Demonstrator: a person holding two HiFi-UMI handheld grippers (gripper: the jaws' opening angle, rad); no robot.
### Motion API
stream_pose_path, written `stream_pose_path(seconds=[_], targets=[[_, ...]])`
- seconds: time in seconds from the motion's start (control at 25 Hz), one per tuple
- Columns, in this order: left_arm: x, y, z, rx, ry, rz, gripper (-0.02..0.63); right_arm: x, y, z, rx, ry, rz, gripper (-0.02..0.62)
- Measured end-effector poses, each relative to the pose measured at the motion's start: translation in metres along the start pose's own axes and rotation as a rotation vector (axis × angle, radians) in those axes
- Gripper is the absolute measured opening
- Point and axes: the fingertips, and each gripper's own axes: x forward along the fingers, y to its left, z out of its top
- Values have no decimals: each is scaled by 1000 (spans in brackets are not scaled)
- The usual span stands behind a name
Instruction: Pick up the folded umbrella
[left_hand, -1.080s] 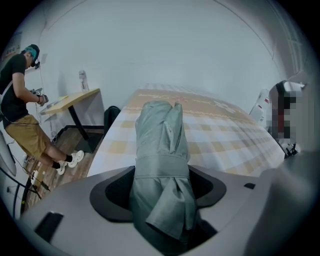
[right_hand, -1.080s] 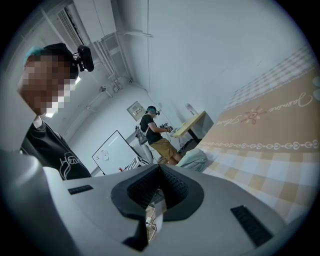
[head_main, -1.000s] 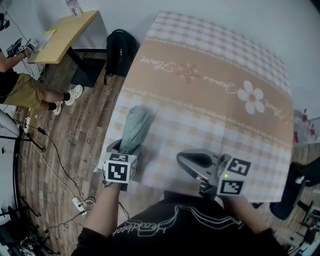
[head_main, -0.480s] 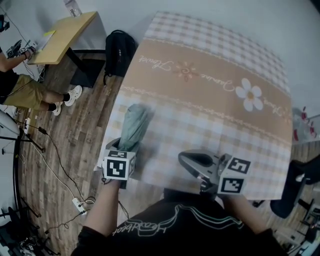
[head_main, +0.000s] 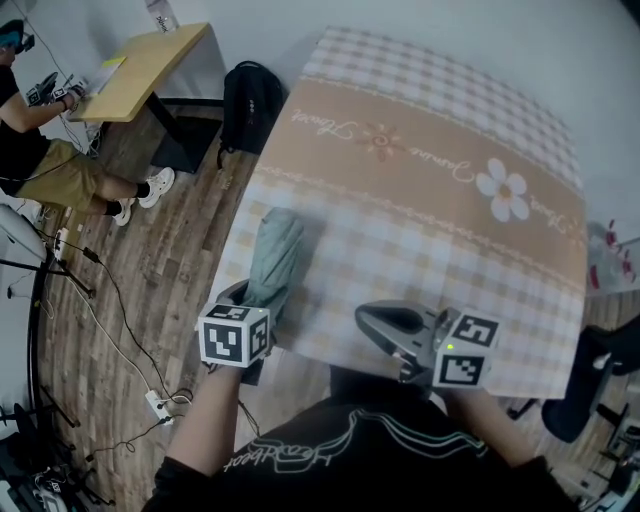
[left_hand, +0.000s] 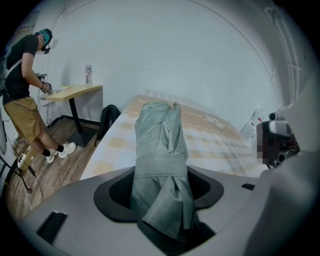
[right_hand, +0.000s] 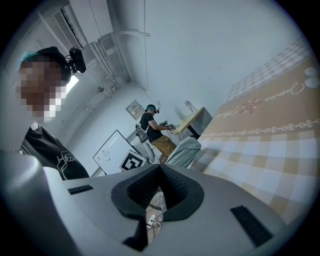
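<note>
The folded umbrella (head_main: 272, 255) is grey-green and lies lengthwise near the left edge of the checked tablecloth (head_main: 420, 200). My left gripper (head_main: 262, 300) is shut on its near end. In the left gripper view the umbrella (left_hand: 160, 145) fills the gap between the jaws of the left gripper (left_hand: 160, 187), strap band just beyond the pads, far end pointing away over the table. My right gripper (head_main: 375, 322) hovers at the table's near edge, jaws together and holding nothing. In the right gripper view the right gripper (right_hand: 160, 167) faces left toward the umbrella (right_hand: 182, 152).
A black backpack (head_main: 248, 105) leans beside the table's far left corner. A wooden desk (head_main: 140, 70) with a seated person (head_main: 40, 150) stands further left. Cables (head_main: 90, 300) run over the wooden floor. A chair base (head_main: 590, 380) sits at the right.
My left gripper has closed on the umbrella's near end and risen a little toward the camera with it. The right gripper has stayed where it was.
</note>
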Motion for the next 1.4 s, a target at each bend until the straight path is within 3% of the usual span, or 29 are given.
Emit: stream_pose_path(seconds=[0.68, 1.04, 1.4], targets=[[-130, -85, 13, -69, -287, -247, 262, -7, 84, -8, -133, -3, 48, 11], [-201, -121, 19, -40, -428, -305, 262, -26, 134, 0, -226, -55, 67, 11], [-240, -146, 9, -23, -499, -350, 262, -46, 179, 2, -268, -102, 117, 11]])
